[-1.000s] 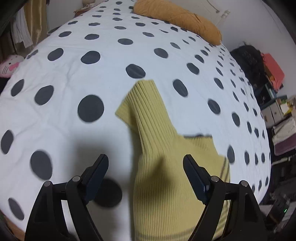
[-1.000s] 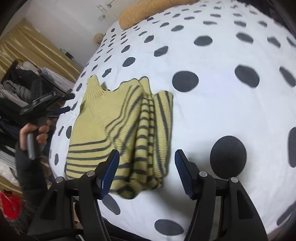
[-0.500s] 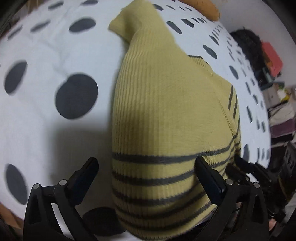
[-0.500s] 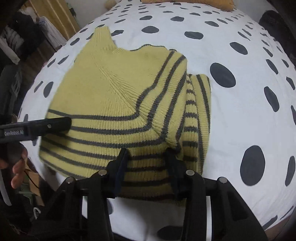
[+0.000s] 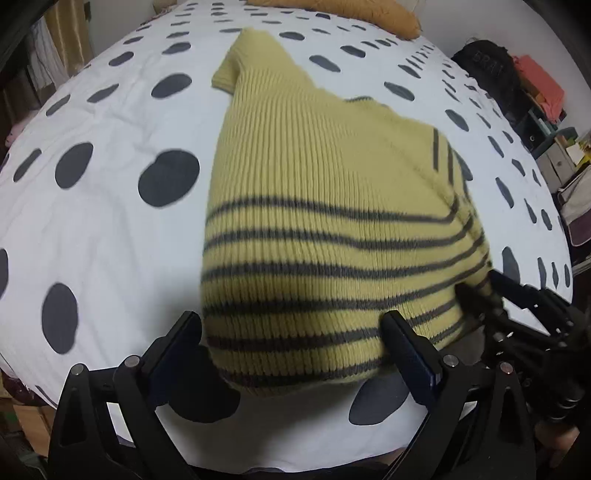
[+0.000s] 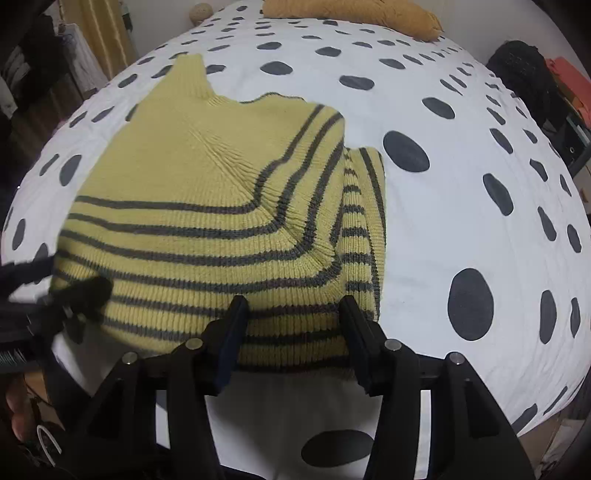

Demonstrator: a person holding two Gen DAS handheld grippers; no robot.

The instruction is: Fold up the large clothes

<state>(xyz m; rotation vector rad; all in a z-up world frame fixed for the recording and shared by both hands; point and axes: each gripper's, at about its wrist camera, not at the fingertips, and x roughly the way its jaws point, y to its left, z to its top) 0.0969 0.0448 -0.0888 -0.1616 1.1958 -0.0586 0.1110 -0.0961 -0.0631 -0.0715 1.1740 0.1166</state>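
Left gripper [image 5: 291, 332] spread wide, jaws just closing a touch from fullest, straddling the near hem of the yellow ribbed-knit sweater with thin grey stripes [image 5: 325, 206]; pads not seen pressing the knit. Right gripper [image 6: 293, 325] about half apart, jaws just opening again, hem cloth between the fingers, pads beside the fabric with no clear squeeze.

Sweater folded, lying flat on the white duvet with large dark grey dots [image 5: 103, 229], collar toward 12 o'clock, striped hem toward 6 o'clock. In the right wrist view, folded striped sleeve edge at 3 o'clock of the sweater body, left gripper blurred at 8 o'clock by the hem corner. In the left wrist view, right gripper at 4 o'clock against the hem corner.

Mustard-orange plush pillow [image 6: 351, 14] at 12 o'clock, at the far end of the duvet
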